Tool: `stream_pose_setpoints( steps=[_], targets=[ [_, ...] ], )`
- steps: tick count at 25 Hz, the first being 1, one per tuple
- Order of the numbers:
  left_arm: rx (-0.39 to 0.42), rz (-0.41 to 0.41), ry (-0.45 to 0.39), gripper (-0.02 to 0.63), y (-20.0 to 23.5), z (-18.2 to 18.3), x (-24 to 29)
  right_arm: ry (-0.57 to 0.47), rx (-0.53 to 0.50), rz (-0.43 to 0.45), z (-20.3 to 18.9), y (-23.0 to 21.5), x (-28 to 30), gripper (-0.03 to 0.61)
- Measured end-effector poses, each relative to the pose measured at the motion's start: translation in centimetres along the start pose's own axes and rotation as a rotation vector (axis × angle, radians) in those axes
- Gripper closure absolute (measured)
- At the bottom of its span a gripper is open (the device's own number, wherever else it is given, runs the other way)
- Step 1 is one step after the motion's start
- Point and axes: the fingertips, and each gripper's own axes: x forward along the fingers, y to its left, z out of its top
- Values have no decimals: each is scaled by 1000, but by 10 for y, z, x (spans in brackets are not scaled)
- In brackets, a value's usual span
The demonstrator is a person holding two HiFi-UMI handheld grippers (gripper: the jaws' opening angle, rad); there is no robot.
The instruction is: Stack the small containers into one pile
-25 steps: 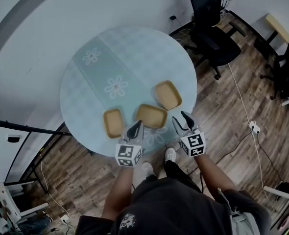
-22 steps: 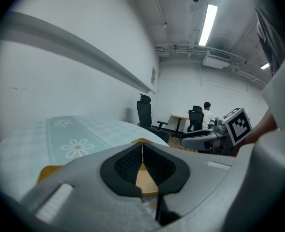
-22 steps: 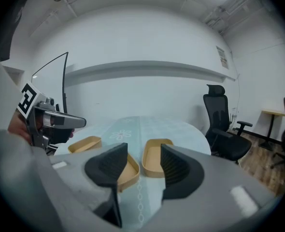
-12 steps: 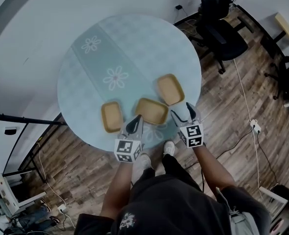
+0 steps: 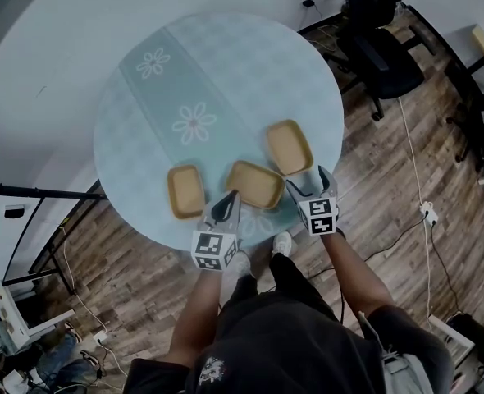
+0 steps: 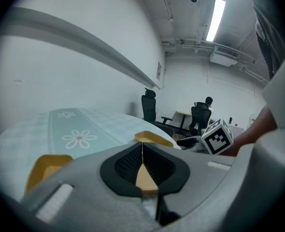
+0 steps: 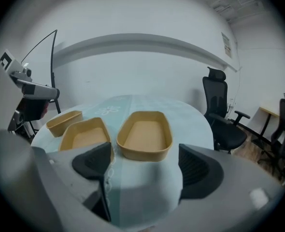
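Observation:
Three tan shallow containers lie apart on the round table (image 5: 143, 113): a left one (image 5: 185, 191), a middle one (image 5: 255, 185) and a right one (image 5: 289, 148). My left gripper (image 5: 226, 206) is shut and empty, at the table's near edge, just short of the middle container's near left corner. My right gripper (image 5: 308, 185) is open; its jaws have just been opening, with nothing between them. It sits just short of the right container (image 7: 145, 135), which lies straight ahead in the right gripper view, with the middle container (image 7: 84, 134) beside it.
The table wears a pale blue cloth with daisy prints (image 5: 194, 124). A black office chair (image 5: 381, 48) stands on the wooden floor at the table's far right, and cables run across the floor (image 5: 406, 146). The person's shoes (image 5: 281, 242) are under the near edge.
The right gripper has dropped and moved in toward the right container, and its jaws have spread wider. The left gripper has sunk slightly and stays shut.

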Motion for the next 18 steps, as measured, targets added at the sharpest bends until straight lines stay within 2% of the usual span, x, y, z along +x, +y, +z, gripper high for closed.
stream_pose_setpoints(
  steps=[8,18],
  targets=[
    [-17,16,10,607,4,-7,4,22,-7,-24,-4,-7,26,96],
    [-28,14,12,606,8,-10,6,46,-3,-24,-3,1,44,90]
  ],
)
